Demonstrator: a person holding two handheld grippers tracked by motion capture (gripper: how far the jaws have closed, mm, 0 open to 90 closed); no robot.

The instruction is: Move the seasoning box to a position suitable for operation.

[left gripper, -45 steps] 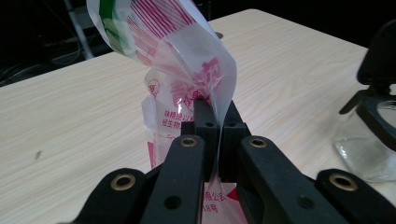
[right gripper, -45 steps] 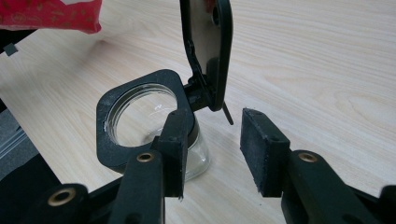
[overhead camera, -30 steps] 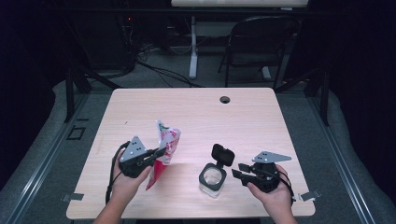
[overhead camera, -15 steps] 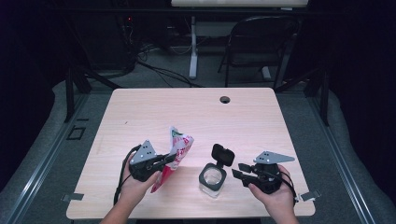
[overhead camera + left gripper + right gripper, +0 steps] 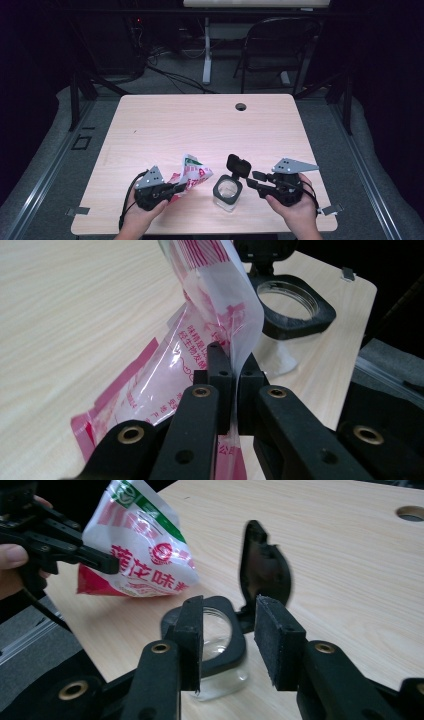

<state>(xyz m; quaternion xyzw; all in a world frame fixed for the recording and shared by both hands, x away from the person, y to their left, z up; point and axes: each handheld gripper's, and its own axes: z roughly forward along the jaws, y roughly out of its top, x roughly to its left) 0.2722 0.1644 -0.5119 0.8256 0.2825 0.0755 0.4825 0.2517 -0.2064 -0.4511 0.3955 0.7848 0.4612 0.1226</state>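
My left gripper (image 5: 180, 190) is shut on the lower part of a red and white snack bag (image 5: 192, 174) near the table's front edge. In the left gripper view the black jaws (image 5: 230, 371) pinch the clear plastic of the bag (image 5: 200, 365), which stands up and leans toward a clear jar (image 5: 295, 305). The jar (image 5: 227, 192) has a black collar, and its flip lid (image 5: 238, 165) stands open. My right gripper (image 5: 252, 179) sits just right of the jar. Its jaws (image 5: 230, 615) have just been closing but stand apart with nothing between the pads, above the jar (image 5: 220, 645).
The light wooden table (image 5: 200, 120) has a round cable hole (image 5: 241, 106) at the far side. Beyond the table stand a folding chair (image 5: 272, 45) and a desk leg with cables on the floor. Both hands are close to the table's front edge.
My left gripper has carried the bag to the right and lower, so the bag's top now leans close to the jar. The right gripper has hardly shifted.
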